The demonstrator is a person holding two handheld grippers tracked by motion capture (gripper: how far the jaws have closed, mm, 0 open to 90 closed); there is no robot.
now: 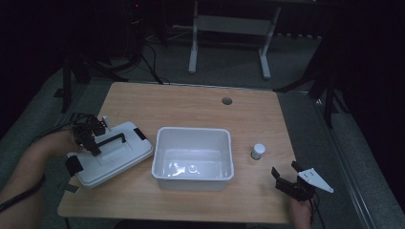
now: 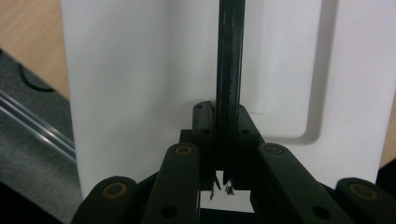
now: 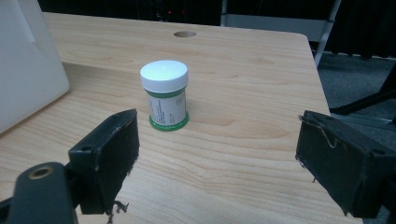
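Two grippers are at work over a light wooden table (image 1: pixel 200 102). The left gripper (image 1: pixel 90 138) sits at the table's left side, above a white lid (image 1: pixel 112 155) that lies flat just left of an open white plastic bin (image 1: pixel 193 157). Its jaws are closed tight on the lid's black carry handle (image 1: pixel 112 139). In the left gripper view the handle (image 2: pixel 229 60) runs as a thin dark bar straight up from between the pinched jaws, with the lid's (image 2: pixel 140 84) white recessed top behind it. One corner of the lid reaches past the table's left edge, and black latches show at its ends.

The right gripper (image 1: pixel 286 177) rests near the table's front right corner, held in a hand (image 1: pixel 300 212). Its jaws stand wide apart with nothing between them. A small jar (image 1: pixel 258 151) with a white cap stands upright on the table to the right of the bin, apart from it and ahead of the right gripper. In the right gripper view the jar (image 3: pixel 164 95) shows a green base and a printed label, and it stands beyond the spread pads, touching neither.
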